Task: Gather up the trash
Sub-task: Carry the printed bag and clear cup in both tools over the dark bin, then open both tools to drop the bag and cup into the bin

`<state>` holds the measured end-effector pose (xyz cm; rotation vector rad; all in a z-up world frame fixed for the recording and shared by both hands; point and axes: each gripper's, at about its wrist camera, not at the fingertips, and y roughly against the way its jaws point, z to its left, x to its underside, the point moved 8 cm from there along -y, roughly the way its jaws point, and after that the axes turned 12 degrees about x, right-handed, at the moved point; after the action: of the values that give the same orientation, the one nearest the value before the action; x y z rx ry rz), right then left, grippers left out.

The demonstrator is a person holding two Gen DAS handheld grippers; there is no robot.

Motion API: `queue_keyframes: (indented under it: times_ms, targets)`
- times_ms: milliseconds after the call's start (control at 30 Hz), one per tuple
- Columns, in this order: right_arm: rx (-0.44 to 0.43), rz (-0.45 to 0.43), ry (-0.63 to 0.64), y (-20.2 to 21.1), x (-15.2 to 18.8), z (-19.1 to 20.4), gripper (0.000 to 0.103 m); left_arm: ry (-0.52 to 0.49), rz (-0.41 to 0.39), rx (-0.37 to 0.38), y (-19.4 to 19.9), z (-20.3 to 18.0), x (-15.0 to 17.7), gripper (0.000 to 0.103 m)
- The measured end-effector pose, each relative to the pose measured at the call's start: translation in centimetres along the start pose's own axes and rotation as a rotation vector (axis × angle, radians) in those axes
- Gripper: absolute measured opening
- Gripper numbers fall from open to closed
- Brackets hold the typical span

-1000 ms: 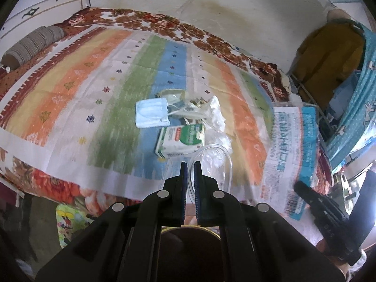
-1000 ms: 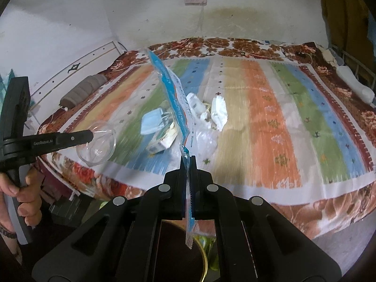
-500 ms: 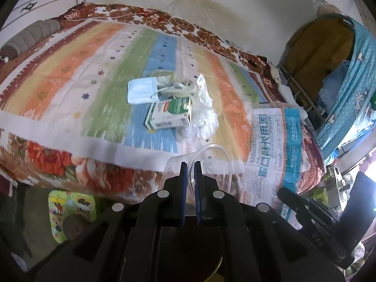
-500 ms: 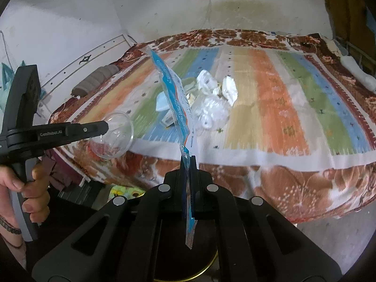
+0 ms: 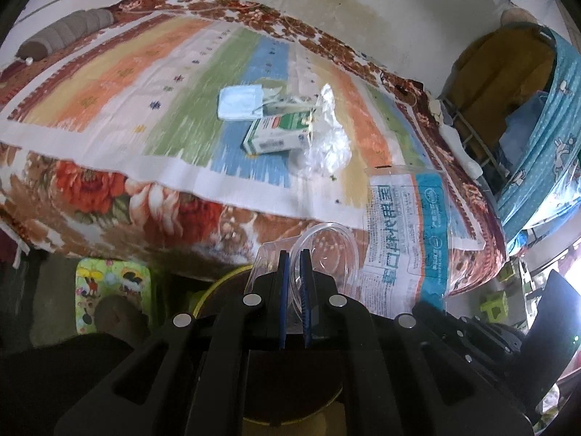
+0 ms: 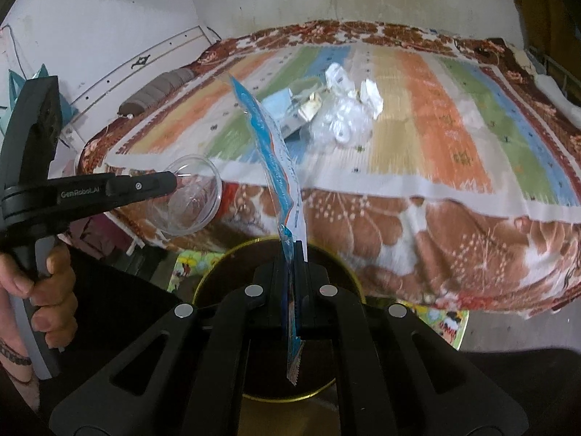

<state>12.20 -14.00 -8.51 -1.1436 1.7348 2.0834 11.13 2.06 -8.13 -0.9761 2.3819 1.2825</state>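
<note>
My left gripper (image 5: 293, 254) is shut on the rim of a clear plastic cup (image 5: 326, 247), also seen from the right wrist view (image 6: 192, 196). My right gripper (image 6: 290, 250) is shut on a blue and white plastic wrapper (image 6: 276, 160), which also shows in the left wrist view (image 5: 406, 232). Both hang over a dark round bin with a yellow rim (image 6: 225, 276), below the bed's edge. On the striped bedspread (image 5: 109, 83) lie a green and white carton (image 5: 279, 132), a blue face mask (image 5: 239, 101) and crumpled clear plastic (image 5: 326, 138).
A grey bolster (image 5: 65, 32) lies at the bed's far left. A patterned green mat (image 5: 109, 290) is on the floor by the bin. A blue curtain and rack (image 5: 537, 127) stand to the right of the bed. A wall runs behind the bed.
Both grippers have pulled back from the bed and down, carrying the cup and the wrapper. They now hang over the bin, which has come into view beneath them.
</note>
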Motion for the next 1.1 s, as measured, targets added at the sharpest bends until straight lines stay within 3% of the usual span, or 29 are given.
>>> queue_keyframes:
  times_ms: [333,600,767,867,967,1000,1033,1067,1100]
  targets:
    - [0.036,0.109,-0.013,-1.9,3.1,0.2,0.002,-0.017,0.015,-0.077,-0.8,0.4,2.3,0.005]
    - [0.056,0.244,0.013,-4.7,5.1,0.9,0.002,0.119,0.123,-0.063,-3.7,2.4,4.6,0.005]
    - [0.088,0.316,-0.008,-6.8,5.9,0.4,0.002,0.178,0.161,-0.107,-4.7,3.7,5.6,0.005]
    - [0.07,0.374,-0.03,-7.9,6.7,0.3,0.002,0.245,0.2,-0.079,-5.6,4.4,6.4,0.005]
    - [0.066,0.404,-0.03,-8.6,7.3,0.6,0.011,0.265,0.222,-0.101,-6.3,5.1,7.0,0.005]
    - [0.069,0.403,-0.028,-8.6,7.3,0.6,0.021,0.268,0.23,-0.107,-6.5,5.2,7.1,0.007]
    - [0.071,0.402,-0.025,-8.7,7.2,0.7,0.027,0.269,0.233,-0.114,-6.6,5.3,7.1,0.014]
    - [0.069,0.403,-0.026,-8.7,7.2,0.8,0.028,0.272,0.23,-0.119,-6.7,5.3,7.0,0.027]
    - [0.068,0.403,-0.028,-8.6,7.2,0.8,0.029,0.271,0.224,-0.125,-6.6,5.4,6.9,0.031]
